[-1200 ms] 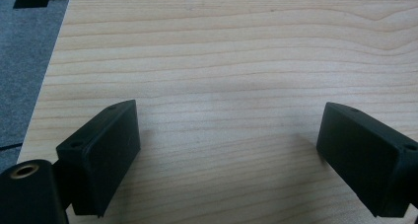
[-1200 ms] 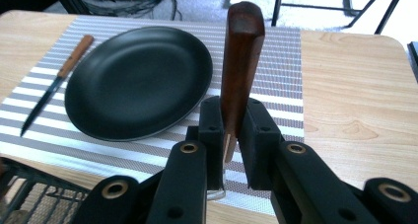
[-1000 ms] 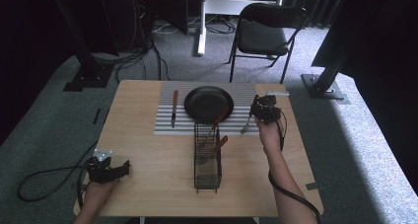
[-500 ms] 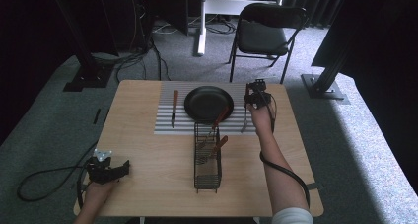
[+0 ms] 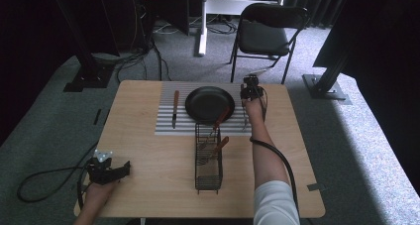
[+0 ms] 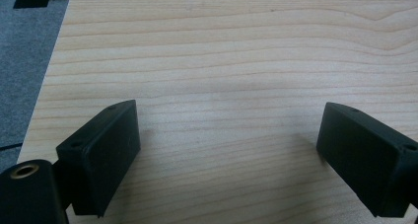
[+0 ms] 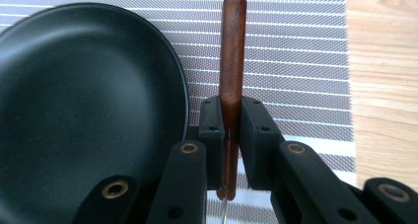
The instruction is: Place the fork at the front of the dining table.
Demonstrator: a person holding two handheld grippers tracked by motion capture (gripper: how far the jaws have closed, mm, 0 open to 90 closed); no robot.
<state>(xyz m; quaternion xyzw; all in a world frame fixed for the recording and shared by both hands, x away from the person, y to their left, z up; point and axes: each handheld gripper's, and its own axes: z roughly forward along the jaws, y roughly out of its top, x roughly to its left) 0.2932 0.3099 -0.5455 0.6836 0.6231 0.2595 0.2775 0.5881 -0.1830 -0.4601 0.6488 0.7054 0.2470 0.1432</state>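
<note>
My right gripper is shut on a wooden-handled utensil. Its brown handle points away from the jaws, low over the striped placemat, just right of the black plate. From above, the right gripper sits at the plate's right edge, and the utensil's metal end trails back toward the person. My left gripper rests at the table's front left. Its jaws stand wide open over bare wood, with nothing between them.
A wooden-handled knife lies on the placemat's left side. A black wire basket stands mid-table with two wooden-handled utensils leaning in it. A folding chair stands beyond the far edge. A cable trails off to the left.
My right hand has carried the utensil away from the person and leftward, down to the plate's right edge. The left gripper has stayed put.
</note>
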